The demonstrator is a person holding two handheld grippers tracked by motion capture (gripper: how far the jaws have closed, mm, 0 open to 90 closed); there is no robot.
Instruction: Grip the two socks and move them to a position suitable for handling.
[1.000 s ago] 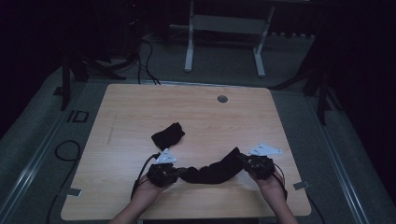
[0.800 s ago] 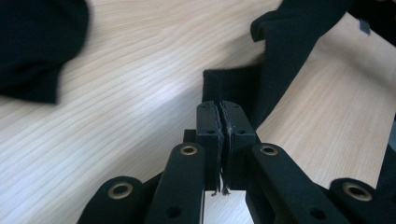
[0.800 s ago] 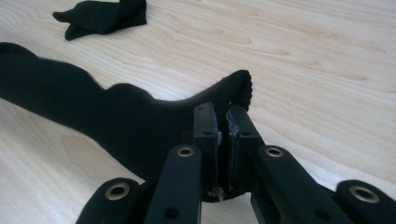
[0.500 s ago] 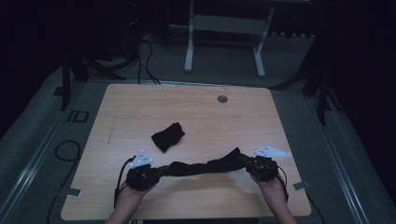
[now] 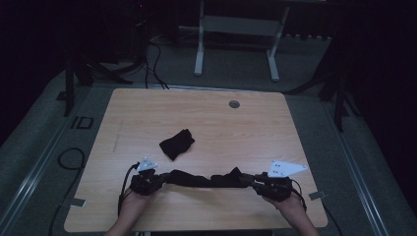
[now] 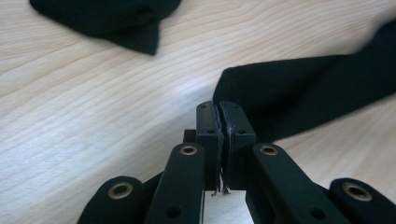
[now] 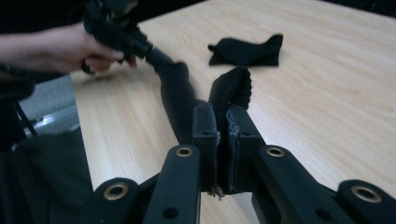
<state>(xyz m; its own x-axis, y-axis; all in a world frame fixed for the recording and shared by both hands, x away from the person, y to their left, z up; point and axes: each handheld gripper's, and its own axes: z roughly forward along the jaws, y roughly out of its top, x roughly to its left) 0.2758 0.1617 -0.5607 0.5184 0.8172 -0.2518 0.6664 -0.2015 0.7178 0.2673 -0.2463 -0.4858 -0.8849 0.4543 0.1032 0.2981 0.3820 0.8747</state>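
Note:
A long black sock (image 5: 206, 179) is stretched across the near part of the wooden table (image 5: 246, 132), one end in each gripper. My left gripper (image 5: 158, 178) is shut on its left end; the left gripper view has the jaws pressed together on the black cloth (image 6: 299, 93). At the other end my right gripper (image 5: 256, 181) is shut on the sock (image 7: 180, 100), whose cuff bulges just beyond the jaws. A second black sock (image 5: 176, 143), folded, lies on the table behind the stretched one; it lies at the top of the left gripper view (image 6: 105, 16) and far off in the right gripper view (image 7: 247, 51).
A round grommet hole (image 5: 234, 104) sits near the table's far edge. Cables (image 5: 69, 160) run over the floor to the left, and a white desk frame (image 5: 236, 44) stands beyond the table. The person's other hand (image 7: 70, 49) holds the left gripper in the right gripper view.
My left gripper has moved left along the near edge, away from the right one, pulling the bunched sock out into a long straight band. The right gripper has barely shifted.

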